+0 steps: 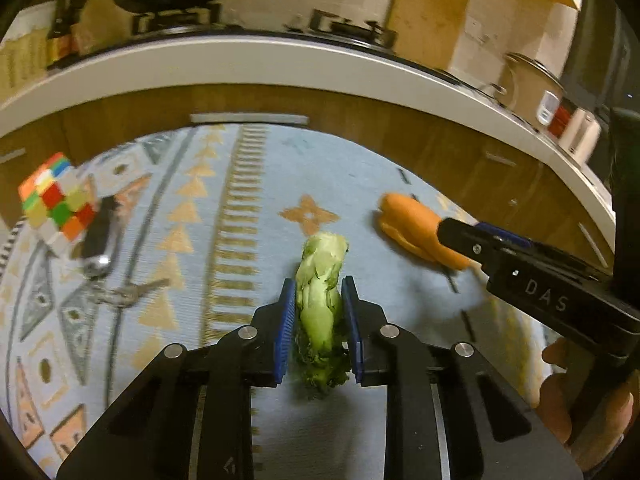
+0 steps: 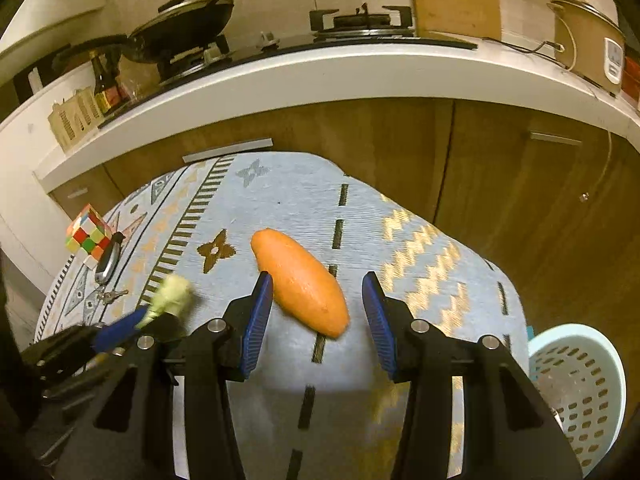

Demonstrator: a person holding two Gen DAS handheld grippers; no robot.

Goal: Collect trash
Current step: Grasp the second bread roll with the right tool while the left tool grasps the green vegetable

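On the patterned cloth (image 1: 256, 208) our left gripper (image 1: 319, 300) pinches the broccoli stalk (image 1: 322, 300) mid-stem; we judge it light, firm, with crumbly florets. Our right gripper (image 2: 318, 300) is spread around the orange sweet potato (image 2: 300, 280), probably heavier and smooth, best gripped mid-body. The basket (image 2: 576, 392) sits at right.

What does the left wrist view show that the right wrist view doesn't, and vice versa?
Left wrist only: the left gripper shut on the broccoli seen close up, and the person's hand.
Right wrist only: the basket, and the right gripper open around the carrot.
Both: the cube, keys, cloth, counter and pot.
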